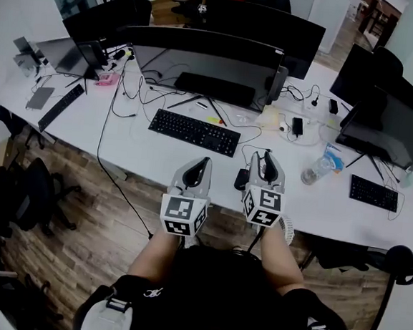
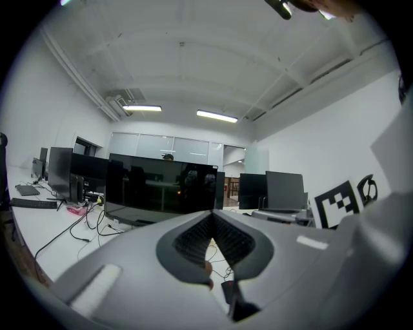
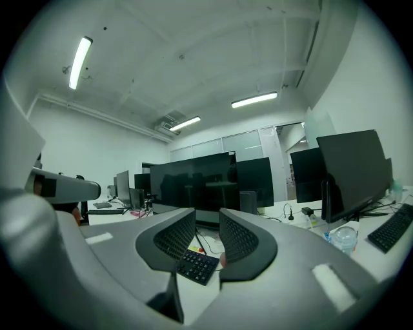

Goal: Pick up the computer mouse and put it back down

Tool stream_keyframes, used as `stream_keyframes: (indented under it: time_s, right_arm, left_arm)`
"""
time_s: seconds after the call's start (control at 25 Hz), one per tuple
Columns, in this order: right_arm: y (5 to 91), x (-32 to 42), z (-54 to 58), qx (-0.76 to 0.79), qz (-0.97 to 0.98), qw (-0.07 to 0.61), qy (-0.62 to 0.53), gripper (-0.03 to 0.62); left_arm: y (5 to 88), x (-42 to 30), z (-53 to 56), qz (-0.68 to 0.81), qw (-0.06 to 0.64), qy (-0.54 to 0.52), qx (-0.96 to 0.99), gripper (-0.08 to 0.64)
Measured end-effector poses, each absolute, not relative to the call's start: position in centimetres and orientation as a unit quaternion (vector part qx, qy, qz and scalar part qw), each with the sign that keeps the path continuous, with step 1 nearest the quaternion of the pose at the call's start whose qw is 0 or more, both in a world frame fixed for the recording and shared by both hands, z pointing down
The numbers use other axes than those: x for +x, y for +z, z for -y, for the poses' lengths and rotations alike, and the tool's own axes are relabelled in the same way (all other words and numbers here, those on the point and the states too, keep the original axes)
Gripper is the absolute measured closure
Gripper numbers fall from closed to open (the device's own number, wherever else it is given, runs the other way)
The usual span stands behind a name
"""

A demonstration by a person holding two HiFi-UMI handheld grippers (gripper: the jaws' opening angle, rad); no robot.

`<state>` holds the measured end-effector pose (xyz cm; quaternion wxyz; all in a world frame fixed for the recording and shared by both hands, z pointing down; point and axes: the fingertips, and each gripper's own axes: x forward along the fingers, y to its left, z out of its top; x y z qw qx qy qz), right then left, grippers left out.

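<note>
1. My left tongs (image 2: 211, 216) are closed. In the left gripper view the two tips meet in a point with nothing caught between them. From the head view they (image 1: 201, 163) hang over the near edge of the white counter (image 1: 143, 155) and touch nothing.
2. The mouse (image 1: 242, 179) is a small dark shape on the counter, near its front edge. It sits between the two tongs, just beside the right pair, and I can't tell from above whether they touch it.
3. My right tongs (image 3: 208, 216) stand a little apart with a narrow gap. The right gripper view shows nothing in that gap, only the black keyboard (image 3: 193, 265) beyond it. In the head view they (image 1: 261, 158) point toward the back of the counter.
4. Only the head view shows the mouse clearly. The left gripper view has a dark patch low in the slot behind its tips, which I can't identify.
5. The left gripper view looks at a big dark monitor (image 2: 161, 190) and the ceiling lights. It also catches the square-marker cube (image 2: 339, 203) of the right tongs at its right side.
6. The right gripper view takes in a water bottle (image 3: 342, 238) at its right. The head view places that bottle (image 1: 319, 168) on the counter to the right of the right tongs, with the keyboard (image 1: 193, 131) further back.
</note>
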<state>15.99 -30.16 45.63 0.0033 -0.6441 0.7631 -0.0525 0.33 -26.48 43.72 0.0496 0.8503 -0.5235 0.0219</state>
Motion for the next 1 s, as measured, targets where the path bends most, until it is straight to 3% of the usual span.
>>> stream_keyframes:
  time_s: [0.36,1.0]
  right_arm:
    - [53.0,14.5,33.0,-0.662,-0.737,-0.048,-0.127,0.378]
    - [67.3,16.1,33.6,-0.694,-0.665,-0.160,-0.226,0.313]
  left_arm:
    - [44.8,-2.5,28.5,0.520,0.061,0.024,0.852,0.509]
    - [45.6,-4.0,31.0,0.496,0.057,0.035,0.866,0.509]
